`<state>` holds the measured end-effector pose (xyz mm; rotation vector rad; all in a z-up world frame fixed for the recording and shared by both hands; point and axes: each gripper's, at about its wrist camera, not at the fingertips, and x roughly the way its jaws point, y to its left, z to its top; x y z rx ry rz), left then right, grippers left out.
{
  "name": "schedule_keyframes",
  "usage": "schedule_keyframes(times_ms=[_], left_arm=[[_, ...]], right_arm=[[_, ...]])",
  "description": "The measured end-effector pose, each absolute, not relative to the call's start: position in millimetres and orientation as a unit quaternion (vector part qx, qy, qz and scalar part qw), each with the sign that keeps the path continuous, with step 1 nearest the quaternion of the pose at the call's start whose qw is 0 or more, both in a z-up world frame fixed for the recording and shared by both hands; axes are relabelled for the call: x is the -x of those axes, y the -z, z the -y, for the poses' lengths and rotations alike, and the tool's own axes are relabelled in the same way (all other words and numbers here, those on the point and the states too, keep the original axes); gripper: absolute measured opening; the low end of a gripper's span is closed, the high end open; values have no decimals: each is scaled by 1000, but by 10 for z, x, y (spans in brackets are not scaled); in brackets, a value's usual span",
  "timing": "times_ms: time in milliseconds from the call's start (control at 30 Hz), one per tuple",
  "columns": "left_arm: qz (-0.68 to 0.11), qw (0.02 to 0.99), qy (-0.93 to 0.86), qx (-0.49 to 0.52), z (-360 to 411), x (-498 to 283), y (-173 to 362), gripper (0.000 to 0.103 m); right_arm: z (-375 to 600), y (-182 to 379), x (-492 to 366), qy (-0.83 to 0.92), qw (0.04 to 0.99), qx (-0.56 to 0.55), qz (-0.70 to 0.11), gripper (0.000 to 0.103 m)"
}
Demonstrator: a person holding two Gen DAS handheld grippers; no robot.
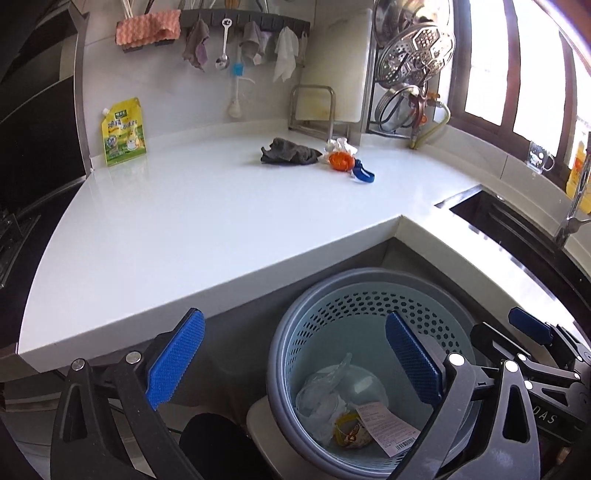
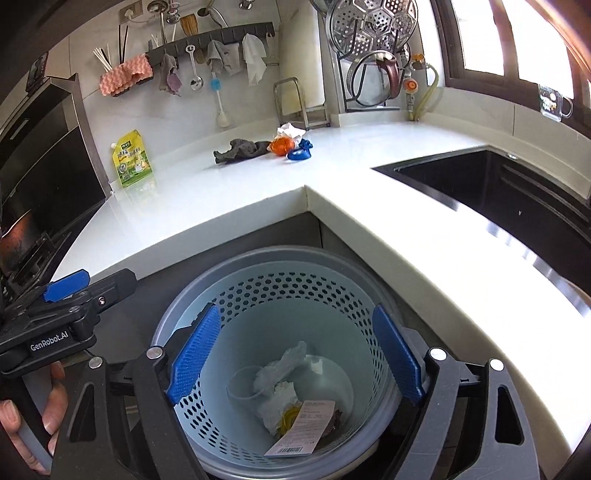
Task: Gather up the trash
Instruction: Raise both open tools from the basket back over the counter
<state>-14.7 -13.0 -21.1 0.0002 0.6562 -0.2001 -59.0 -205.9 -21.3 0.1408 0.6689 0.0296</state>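
Plastic bin (image 2: pixel 280 288) holds receipt (image 2: pixel 303 428), wrappers.

A home kitchen is showing here. A white L-shaped tabletop (image 2: pixel 229 206) is wrapping around a corner, with a dark sink (image 2: pixel 480 184) sitting sunk into its right arm. On the far tiled wall a hook rail (image 1: pixel 243 18) is holding hanging cloths (image 1: pixel 197 44), a ladle (image 1: pixel 222 44) and a pink sponge cloth (image 1: pixel 147 27). A wire rack (image 2: pixel 373 55) in the far corner is carrying a steamer plate and pot lids. A yellow-green refill pouch (image 1: pixel 123 131) is leaning against the wall at the left, beside a black cooker hood (image 2: pixel 48 166). Windows (image 1: pixel 517 74) are letting daylight in at the right.
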Motion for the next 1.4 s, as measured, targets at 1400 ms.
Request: schedule_keyframes(times_ms=[1400], left_arm=[[-355,934,39,-27,385,-3109,-55,97]], right_arm=[[2608,85,-2946,-7,907,-49,-418,80]])
